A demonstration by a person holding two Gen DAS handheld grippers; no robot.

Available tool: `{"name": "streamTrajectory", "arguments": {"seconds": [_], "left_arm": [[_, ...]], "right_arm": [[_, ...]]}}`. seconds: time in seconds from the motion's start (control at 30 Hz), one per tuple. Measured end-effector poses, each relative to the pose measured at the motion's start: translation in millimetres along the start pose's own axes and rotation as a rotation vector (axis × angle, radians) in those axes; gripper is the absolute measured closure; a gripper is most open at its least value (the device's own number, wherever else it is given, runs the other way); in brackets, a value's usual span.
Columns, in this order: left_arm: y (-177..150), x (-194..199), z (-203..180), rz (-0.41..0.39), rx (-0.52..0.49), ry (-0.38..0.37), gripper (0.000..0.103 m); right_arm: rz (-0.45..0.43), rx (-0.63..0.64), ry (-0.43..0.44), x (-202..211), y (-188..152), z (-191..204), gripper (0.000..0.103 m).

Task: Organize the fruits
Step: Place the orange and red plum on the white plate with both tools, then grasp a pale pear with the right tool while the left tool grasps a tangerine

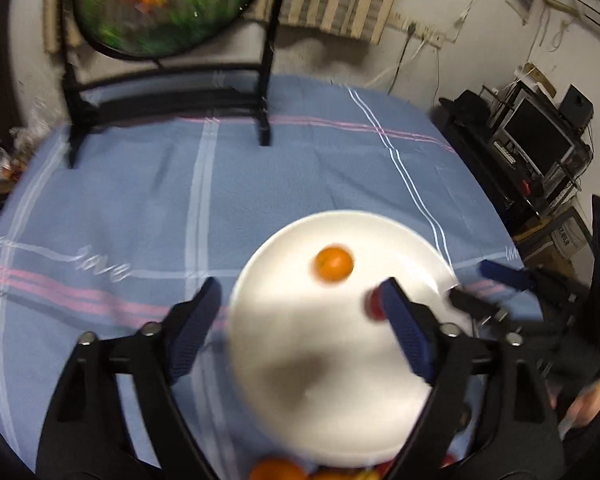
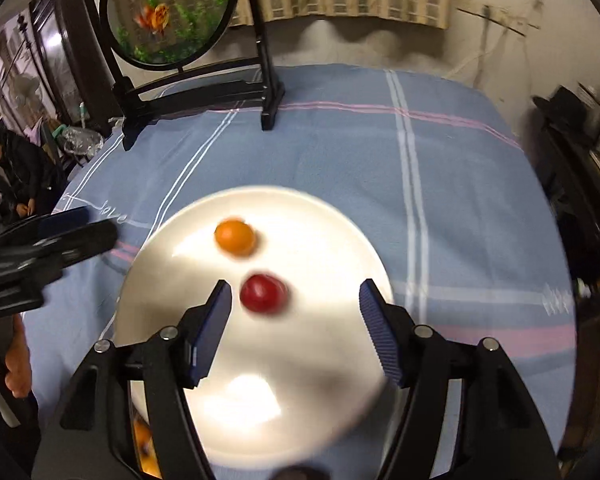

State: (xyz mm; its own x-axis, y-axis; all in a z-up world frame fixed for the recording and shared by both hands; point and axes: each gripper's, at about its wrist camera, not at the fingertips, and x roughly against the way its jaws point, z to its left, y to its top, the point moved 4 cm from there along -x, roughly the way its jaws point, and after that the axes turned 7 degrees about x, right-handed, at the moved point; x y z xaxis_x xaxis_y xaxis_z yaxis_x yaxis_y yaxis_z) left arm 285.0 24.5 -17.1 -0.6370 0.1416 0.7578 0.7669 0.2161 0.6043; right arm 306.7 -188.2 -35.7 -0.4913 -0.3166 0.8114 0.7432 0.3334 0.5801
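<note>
From the left wrist view, we see our left gripper (image 1: 300, 312) spread wide and empty over the round white ceramic plate (image 1: 300, 380), which sits on the blue plaid tablecloth (image 1: 140, 200). A small round orange fruit (image 1: 334, 263) lies on the plate; more fruit (blurred) waits at the near rim.

From the right wrist view, our right gripper (image 2: 294, 304) is also spread, holding nothing, with the small glossy red fruit (image 2: 263, 293) just ahead of its blue pads (image 2: 216, 324). We judge both fruits light, smooth, prone to rolling and easily bruised: pinch gently across the widest middle.
</note>
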Motion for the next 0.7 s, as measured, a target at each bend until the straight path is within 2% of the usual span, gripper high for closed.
{"name": "streamTrajectory", "arguments": {"seconds": [0.17,0.4,0.53,0.7], "left_arm": [[-68,56,22,-0.072,-0.021,0.035,0.013],[-156,96,51,-0.106,0.025,0.078,0.013],[-192,108,49,-0.091,0.021,0.062,0.013],[-223,112,41,-0.065,-0.032,0.062,0.013]], "right_arm": [[0.011,-0.053,0.007,33,-70,18,0.032],[-0.079,-0.021,-0.083,81,-155,51,0.032],[-0.076,-0.035,-0.085,88,-186,63,0.032],[-0.059,-0.014,-0.089,84,-204,74,0.032]]}}
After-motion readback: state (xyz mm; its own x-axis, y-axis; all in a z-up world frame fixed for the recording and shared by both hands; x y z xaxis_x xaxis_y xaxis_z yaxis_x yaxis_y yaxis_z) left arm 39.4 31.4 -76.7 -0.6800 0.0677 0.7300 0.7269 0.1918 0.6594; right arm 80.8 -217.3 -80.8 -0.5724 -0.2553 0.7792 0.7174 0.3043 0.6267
